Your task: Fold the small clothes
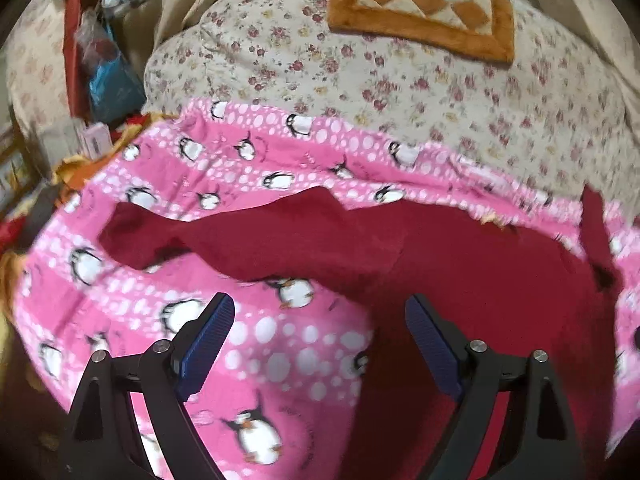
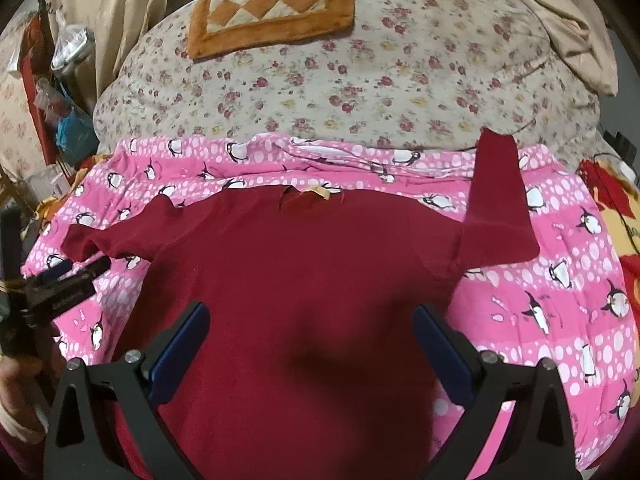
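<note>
A dark red long-sleeved shirt (image 2: pixel 300 264) lies spread flat, collar away from me, on a pink penguin blanket (image 2: pixel 560 312). Its right sleeve (image 2: pixel 500 196) is bent upward, and its left sleeve (image 2: pixel 104 236) stretches out sideways. My right gripper (image 2: pixel 312 312) hovers open over the shirt's body, holding nothing. In the left wrist view, my left gripper (image 1: pixel 320 320) is open over the shirt's left side edge (image 1: pixel 360 280), just below the left sleeve (image 1: pixel 136 232). From the right wrist view, the left gripper (image 2: pixel 80 276) shows beside that sleeve's cuff.
Behind the pink blanket lies a floral quilt (image 2: pixel 360 80) with an orange checkered cushion (image 2: pixel 272 8) on it. Bags and clutter (image 1: pixel 104 60) stand at the far left. A yellow and red blanket (image 2: pixel 620 216) lies on the right. A hand (image 2: pixel 16 392) shows at lower left.
</note>
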The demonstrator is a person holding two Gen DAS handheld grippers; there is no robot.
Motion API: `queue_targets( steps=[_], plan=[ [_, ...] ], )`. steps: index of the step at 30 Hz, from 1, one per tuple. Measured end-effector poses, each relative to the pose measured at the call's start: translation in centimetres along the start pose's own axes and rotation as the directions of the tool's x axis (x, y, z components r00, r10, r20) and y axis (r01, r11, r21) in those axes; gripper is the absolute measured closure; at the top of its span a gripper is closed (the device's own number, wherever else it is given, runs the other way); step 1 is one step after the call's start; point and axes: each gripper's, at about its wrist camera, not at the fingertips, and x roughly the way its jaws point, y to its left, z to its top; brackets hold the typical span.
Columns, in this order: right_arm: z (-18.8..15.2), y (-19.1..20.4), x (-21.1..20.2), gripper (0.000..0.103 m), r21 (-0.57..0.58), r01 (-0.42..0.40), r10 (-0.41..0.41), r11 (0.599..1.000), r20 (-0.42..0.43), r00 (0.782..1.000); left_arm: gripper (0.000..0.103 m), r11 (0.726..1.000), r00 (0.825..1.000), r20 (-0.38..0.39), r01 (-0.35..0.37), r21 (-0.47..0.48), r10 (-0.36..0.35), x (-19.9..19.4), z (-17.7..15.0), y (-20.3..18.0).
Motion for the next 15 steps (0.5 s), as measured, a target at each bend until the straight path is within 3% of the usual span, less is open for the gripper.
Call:
queue_targets(
  steps=[2, 6, 10, 15],
  plan=[
    [0.4, 0.3, 0.7, 0.000, 0.029, -0.014, 0.015, 0.999, -0.024, 1.000, 0.032, 0.999, 0.999, 0.000, 0.041, -0.031, -0.041, 0.8, 0.2, 0.2],
    [1.7, 1.7, 1.5, 0.000, 0.130, -0.066, 0.075, 0.989, -0.062, 0.995, 0.032, 1.000, 1.000, 0.015, 0.013, -0.017, -0.012, 2.6, -0.4, 0.4],
    [2.3, 4.1, 2.7, 0.000, 0.176, -0.141, 0.155, 0.974, -0.072, 0.985, 0.033, 0.999, 0.999, -0.049, 0.017, -0.031, -0.018, 4.8, -0.9, 0.9],
    [2.4, 6.5, 5.3, 0.000, 0.130, -0.096, 0.107, 0.987, -0.085, 0.991, 0.033, 0.999, 1.000, -0.026, 0.001, 0.033, 0.000, 5.1, 0.0, -0.2]
  ],
)
